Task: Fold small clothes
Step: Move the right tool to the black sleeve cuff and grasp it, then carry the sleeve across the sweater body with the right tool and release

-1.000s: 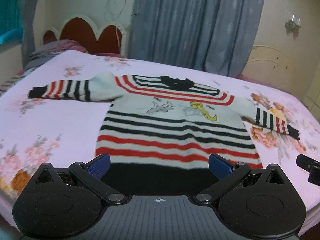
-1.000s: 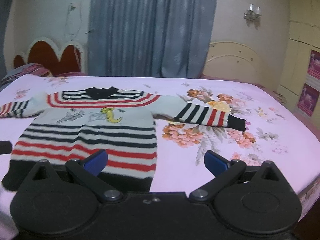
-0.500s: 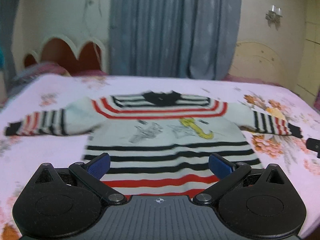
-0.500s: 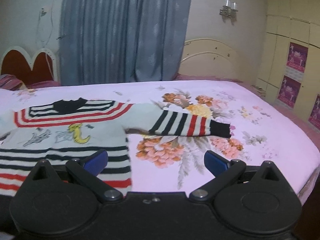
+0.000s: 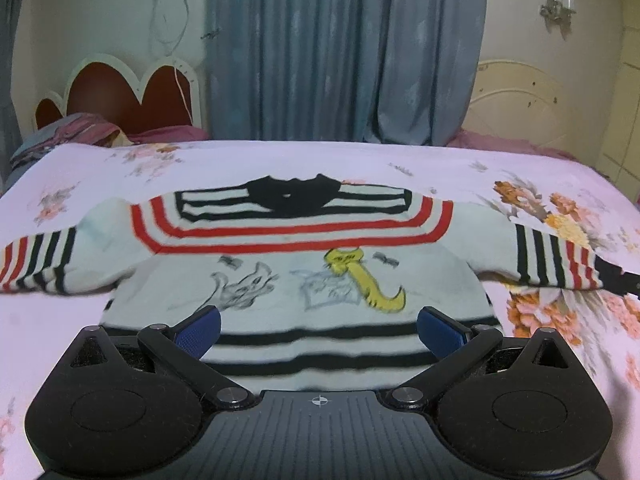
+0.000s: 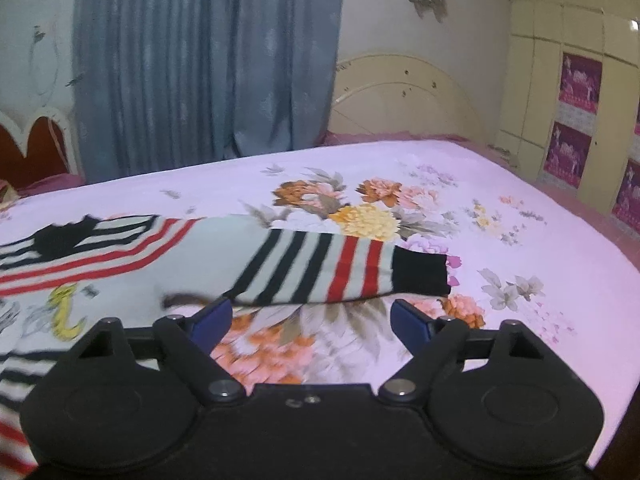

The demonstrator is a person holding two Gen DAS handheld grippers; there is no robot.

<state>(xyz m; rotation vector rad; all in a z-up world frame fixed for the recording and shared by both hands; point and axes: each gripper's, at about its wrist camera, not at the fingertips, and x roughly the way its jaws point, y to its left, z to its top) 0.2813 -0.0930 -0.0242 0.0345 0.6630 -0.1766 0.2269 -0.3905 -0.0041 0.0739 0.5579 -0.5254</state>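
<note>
A small white sweater [image 5: 304,272] with red and black stripes, a black collar and cartoon figures lies flat, front up, on the bed, both sleeves spread out. My left gripper [image 5: 318,332] is open and empty, over the sweater's lower body. My right gripper [image 6: 310,322] is open and empty, just in front of the sweater's right sleeve [image 6: 336,268], whose black cuff [image 6: 420,274] points right. The sweater's hem is hidden behind the grippers.
The bed has a pink flowered sheet [image 6: 500,240]. A red scalloped headboard [image 5: 120,96] and a bundle of bedding [image 5: 68,136] stand at the far left, a cream headboard [image 6: 400,104] at the right, blue curtains [image 5: 340,52] behind. The bed's right edge [image 6: 624,364] drops off near cupboards.
Both grippers have moved forward over the bed. The left one came up over the sweater's body; the right one swung right toward the right sleeve. Both stayed open.
</note>
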